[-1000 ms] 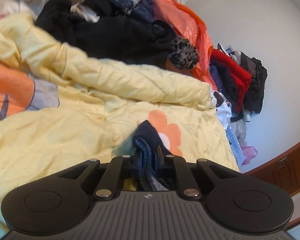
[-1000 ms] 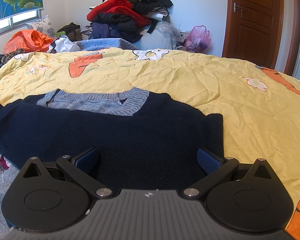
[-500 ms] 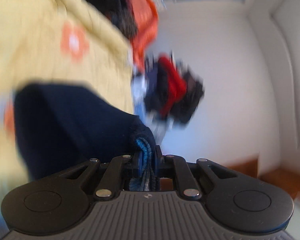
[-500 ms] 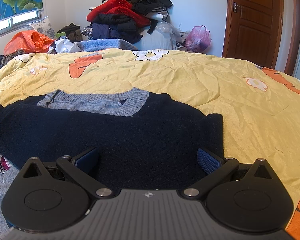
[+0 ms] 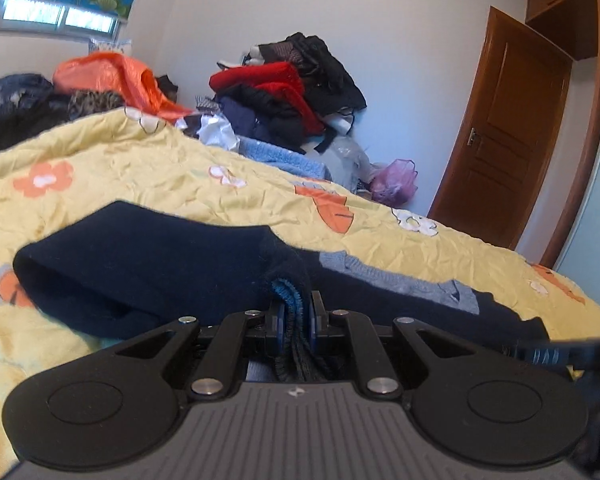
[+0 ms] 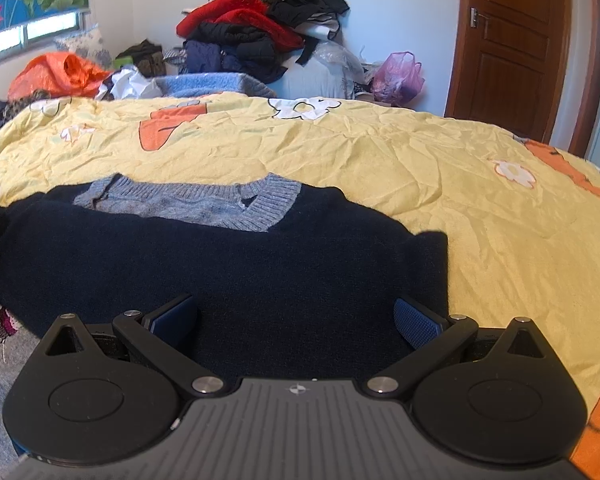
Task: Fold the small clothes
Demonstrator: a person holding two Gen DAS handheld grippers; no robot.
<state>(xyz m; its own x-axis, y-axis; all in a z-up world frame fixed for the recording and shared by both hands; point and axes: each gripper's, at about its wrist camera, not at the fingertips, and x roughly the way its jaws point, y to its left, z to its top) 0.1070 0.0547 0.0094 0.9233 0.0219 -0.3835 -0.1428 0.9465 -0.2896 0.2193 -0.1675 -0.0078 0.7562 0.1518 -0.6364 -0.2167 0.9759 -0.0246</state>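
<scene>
Yellow flowered bedding (image 6: 380,152) covers the bed, with a heap of clothes (image 6: 260,20) piled against the far wall beside a brown door (image 6: 512,40); on the bedding we have the navy sweater (image 6: 228,264) laid flat, its grey-blue collar (image 6: 204,204) pointing away from us. Our left claw (image 5: 294,322) is clenched on the sweater's cuff (image 5: 288,296), and the sleeve (image 5: 140,256) lies doubled back from it, off to the left in the left wrist view, lifted over the body of the garment; the sleeve's long axis runs roughly across the sweater. Our right claw (image 6: 296,316) is released, its blue pads spread wide just above the near part of the sweater, gripping nothing; whether it touches the knit we cannot tell. We judge the left hand is the one placed for the coming move: the cuff needs carrying across the chest, toward the right claw's side, then laying flat.
</scene>
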